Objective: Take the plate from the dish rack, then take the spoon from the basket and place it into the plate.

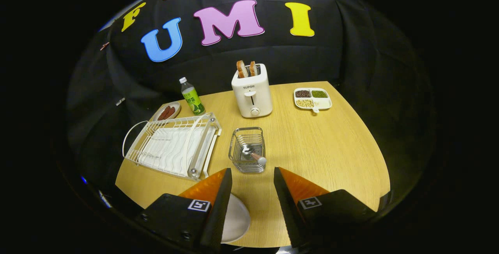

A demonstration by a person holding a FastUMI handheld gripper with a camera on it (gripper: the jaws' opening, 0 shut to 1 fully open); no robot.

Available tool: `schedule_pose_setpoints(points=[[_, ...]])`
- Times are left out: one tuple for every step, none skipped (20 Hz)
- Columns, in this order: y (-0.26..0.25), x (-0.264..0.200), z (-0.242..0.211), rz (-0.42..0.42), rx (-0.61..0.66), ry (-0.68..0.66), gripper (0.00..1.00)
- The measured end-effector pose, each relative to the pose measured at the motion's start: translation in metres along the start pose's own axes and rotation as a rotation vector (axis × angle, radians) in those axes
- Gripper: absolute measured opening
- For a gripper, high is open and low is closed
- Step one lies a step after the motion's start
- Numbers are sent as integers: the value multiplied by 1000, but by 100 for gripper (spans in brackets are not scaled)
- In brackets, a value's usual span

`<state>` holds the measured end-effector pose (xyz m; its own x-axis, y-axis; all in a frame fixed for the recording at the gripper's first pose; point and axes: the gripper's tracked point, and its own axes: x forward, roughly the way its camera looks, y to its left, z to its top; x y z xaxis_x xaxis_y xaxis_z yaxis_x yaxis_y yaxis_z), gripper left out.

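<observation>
A white plate (237,219) lies flat on the wooden table (331,145), close in and partly hidden under my left finger. Beyond the fingers, slightly left of the gap, stands a wire basket (248,149) holding a spoon (251,153) that leans with its handle end toward me. The white wire dish rack (173,145) sits to the left of the basket and holds no dishes that I can see. My gripper (252,176) is open above the table's near edge, with nothing between its fingers.
A white toaster (252,92) with two bread slices stands behind the basket. A green bottle (191,96) and a small dish of brown food (167,111) sit behind the rack. A divided tray of beans (312,99) lies at the back right.
</observation>
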<state>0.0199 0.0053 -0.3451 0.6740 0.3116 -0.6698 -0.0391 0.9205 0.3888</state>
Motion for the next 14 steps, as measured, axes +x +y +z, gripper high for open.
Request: schedule_pose_setpoints(points=[[2,3,3,14,4,-1,68],[2,7,7,21,2,0,68],[0,10,7,24,-2,5,68],[0,14,7,31,-8,11,68],[-2,18,7,32,-16,21,67],[-4,23,5,30,-25,34,67],[-5,28,2,33,-31,47,67],[-5,34,1,39,-38,58,67],[-6,38,0,42,-44,68,67],[-5,43,-1,47,-49,79,67],[-4,47,-1,53,-47,85,68],[-3,52,-1,58,-45,88,67],[-4,57,-2,57,-43,94,67],[-6,62,-3,52,-44,99,66]])
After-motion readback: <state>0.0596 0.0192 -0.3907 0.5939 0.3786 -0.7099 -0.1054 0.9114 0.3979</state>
